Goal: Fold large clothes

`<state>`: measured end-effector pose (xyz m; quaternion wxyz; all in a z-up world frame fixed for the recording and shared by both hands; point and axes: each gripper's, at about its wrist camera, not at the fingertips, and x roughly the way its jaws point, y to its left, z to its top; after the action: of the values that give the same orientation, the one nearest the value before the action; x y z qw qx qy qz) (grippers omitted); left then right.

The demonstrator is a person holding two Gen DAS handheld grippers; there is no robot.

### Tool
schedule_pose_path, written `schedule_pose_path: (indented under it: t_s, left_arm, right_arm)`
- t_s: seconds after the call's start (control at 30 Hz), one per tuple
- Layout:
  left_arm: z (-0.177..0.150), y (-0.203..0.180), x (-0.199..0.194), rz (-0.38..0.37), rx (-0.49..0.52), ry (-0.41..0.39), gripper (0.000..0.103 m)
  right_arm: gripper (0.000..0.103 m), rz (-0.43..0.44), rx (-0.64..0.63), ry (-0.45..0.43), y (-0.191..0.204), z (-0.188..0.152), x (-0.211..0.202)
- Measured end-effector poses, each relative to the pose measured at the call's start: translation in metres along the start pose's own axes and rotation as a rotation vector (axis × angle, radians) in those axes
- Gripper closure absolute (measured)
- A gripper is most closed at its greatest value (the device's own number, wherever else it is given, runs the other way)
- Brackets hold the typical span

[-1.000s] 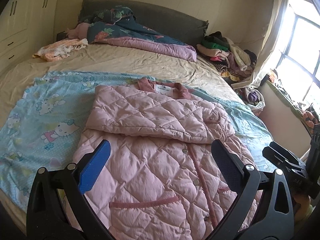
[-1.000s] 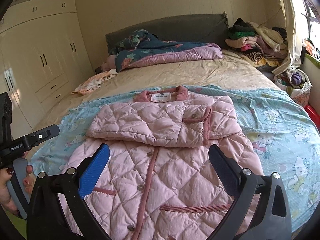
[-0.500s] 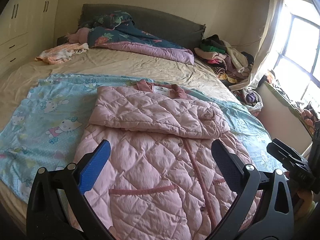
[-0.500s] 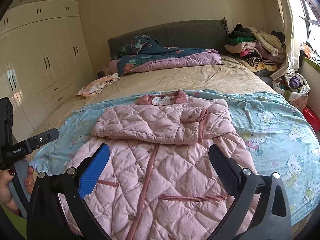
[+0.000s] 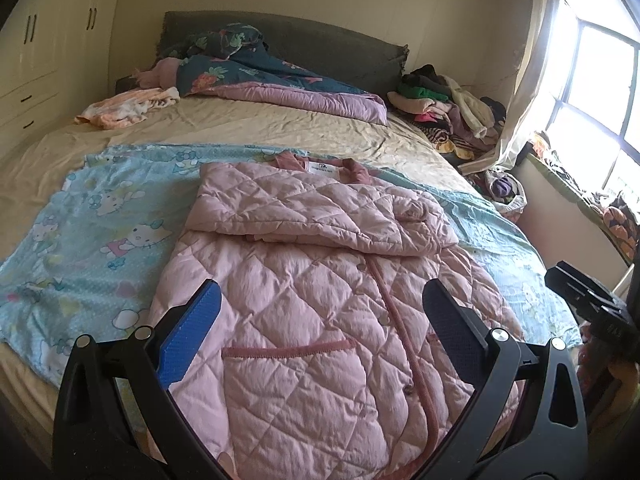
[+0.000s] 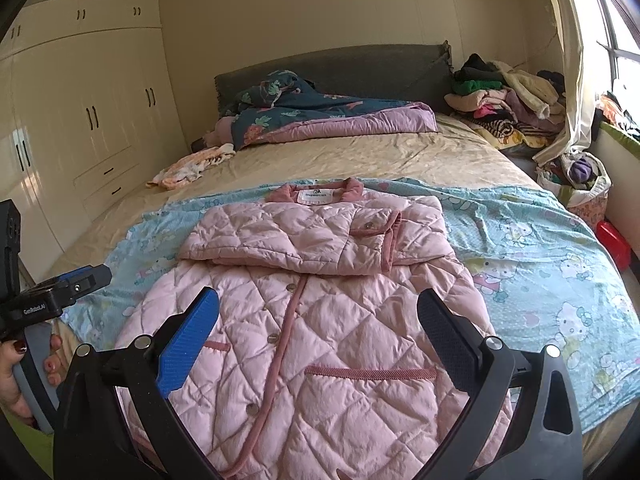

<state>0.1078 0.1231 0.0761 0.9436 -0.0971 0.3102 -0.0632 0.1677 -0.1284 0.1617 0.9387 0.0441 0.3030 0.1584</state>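
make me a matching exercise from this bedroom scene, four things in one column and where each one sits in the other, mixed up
Things:
1. pink quilted jacket
2. dark floral quilt
3. pile of clothes
4. peach patterned cloth

Places:
A. heaped at the bed's far corner nearest the window
B. lying alone on the beige sheet, on the wardrobe side
C. bunched against the grey headboard
D. spread on the blue cartoon sheet, sleeves folded across the chest

Pairs: 1-D, 2-C, 3-A, 4-B
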Motion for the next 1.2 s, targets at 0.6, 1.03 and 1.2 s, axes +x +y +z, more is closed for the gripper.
schedule_pose_path:
  t_s: [0.6, 1.03, 1.2]
  left_arm:
    - [-0.028, 0.019, -0.009, 0.045, 0.005, 0.035, 0.008]
    - [-0.053, 0.03, 0.0, 0.091, 0.023, 0.09, 0.008]
    - [-0.059, 0.039, 0.002, 0.116, 0.017, 0.106, 0.008]
  right_arm:
    - [0.004, -0.038, 0.003, 0.006, -0.011, -0.023, -0.026]
    - [0.004, -0.085, 0.028, 0.038, -0.035, -0.044, -0.029]
    - [0.004, -0.108, 0.037, 0.059, -0.047, -0.054, -0.026]
